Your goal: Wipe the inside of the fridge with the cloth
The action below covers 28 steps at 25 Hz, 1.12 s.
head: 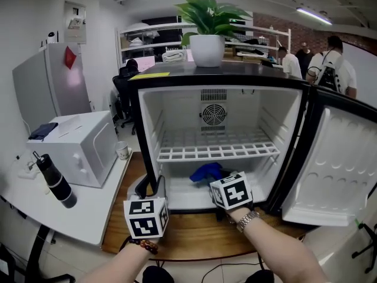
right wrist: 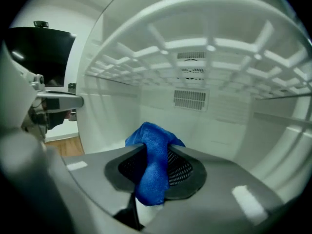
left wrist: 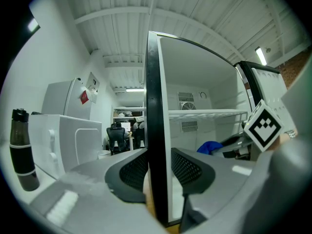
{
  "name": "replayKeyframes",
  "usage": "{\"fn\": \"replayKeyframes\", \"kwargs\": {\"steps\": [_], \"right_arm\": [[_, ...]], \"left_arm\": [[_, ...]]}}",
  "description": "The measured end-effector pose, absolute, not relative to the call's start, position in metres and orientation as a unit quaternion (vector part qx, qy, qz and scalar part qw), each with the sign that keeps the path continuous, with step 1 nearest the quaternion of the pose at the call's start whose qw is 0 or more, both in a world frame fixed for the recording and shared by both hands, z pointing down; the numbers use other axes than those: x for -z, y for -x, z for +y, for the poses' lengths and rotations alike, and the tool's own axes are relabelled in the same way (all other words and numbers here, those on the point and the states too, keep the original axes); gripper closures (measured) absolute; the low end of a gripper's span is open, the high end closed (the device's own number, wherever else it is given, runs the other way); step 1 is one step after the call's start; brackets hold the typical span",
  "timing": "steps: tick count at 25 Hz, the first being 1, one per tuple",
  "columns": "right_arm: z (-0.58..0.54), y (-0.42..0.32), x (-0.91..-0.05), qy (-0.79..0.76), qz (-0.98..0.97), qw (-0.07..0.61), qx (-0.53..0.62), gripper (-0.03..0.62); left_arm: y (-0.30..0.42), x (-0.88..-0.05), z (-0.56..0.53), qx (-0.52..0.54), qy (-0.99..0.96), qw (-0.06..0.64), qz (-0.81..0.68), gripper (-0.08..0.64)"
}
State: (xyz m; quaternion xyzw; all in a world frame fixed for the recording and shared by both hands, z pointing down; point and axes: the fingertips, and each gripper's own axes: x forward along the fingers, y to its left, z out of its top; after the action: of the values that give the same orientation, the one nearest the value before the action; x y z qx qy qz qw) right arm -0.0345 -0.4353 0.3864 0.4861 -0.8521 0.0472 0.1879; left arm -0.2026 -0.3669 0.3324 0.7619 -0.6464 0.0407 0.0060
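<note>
where the white counter (head: 82,216) runs along the far left, a dark bottle (head: 56,183) stands on it beside a white microwave (head: 79,149), with a cup (head: 122,151) at the counter's inner end. next comes the left gripper (head: 152,188), its fingers (left wrist: 130,169) clamped on the black front edge (left wrist: 154,106) of the fridge (head: 247,71), one finger outside the left wall and one inside. the fridge stands open, with a potted plant (head: 207,40) on top, a wire shelf (head: 218,151) across the middle and a fan grille (head: 213,114) in the back wall. under the shelf the right gripper (head: 217,183) reaches into the lower compartment, its fingers (right wrist: 184,172) pinching the blue cloth (right wrist: 153,177), which hangs bunched between them. whether it touches the fridge floor i cannot tell. the door (head: 333,164) hangs open at the right, and people (head: 330,58) stand far behind it.
</note>
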Motion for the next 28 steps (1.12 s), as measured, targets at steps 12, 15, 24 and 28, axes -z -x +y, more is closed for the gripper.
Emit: {"fn": "replayKeyframes", "kwargs": {"steps": [12,15,24,28], "right_arm": [[-0.382,0.150,-0.443,-0.386,-0.888,0.247,-0.040,0.497],[-0.379,0.155,-0.461,-0.382,-0.886,0.257,-0.056,0.497],[-0.383,0.129,-0.467,-0.403,-0.875,0.261,-0.064,0.497],[-0.385,0.109,-0.465,-0.419,-0.868,0.258,-0.064,0.497]], "left_arm": [[0.203,-0.337,-0.367,-0.045,-0.761,0.008,-0.647,0.419],[0.203,-0.338,-0.366,-0.046,-0.762,0.008,-0.646,0.420],[0.204,-0.339,-0.366,-0.044,-0.761,0.007,-0.647,0.420],[0.204,-0.341,-0.366,-0.047,-0.761,0.008,-0.647,0.420]]}}
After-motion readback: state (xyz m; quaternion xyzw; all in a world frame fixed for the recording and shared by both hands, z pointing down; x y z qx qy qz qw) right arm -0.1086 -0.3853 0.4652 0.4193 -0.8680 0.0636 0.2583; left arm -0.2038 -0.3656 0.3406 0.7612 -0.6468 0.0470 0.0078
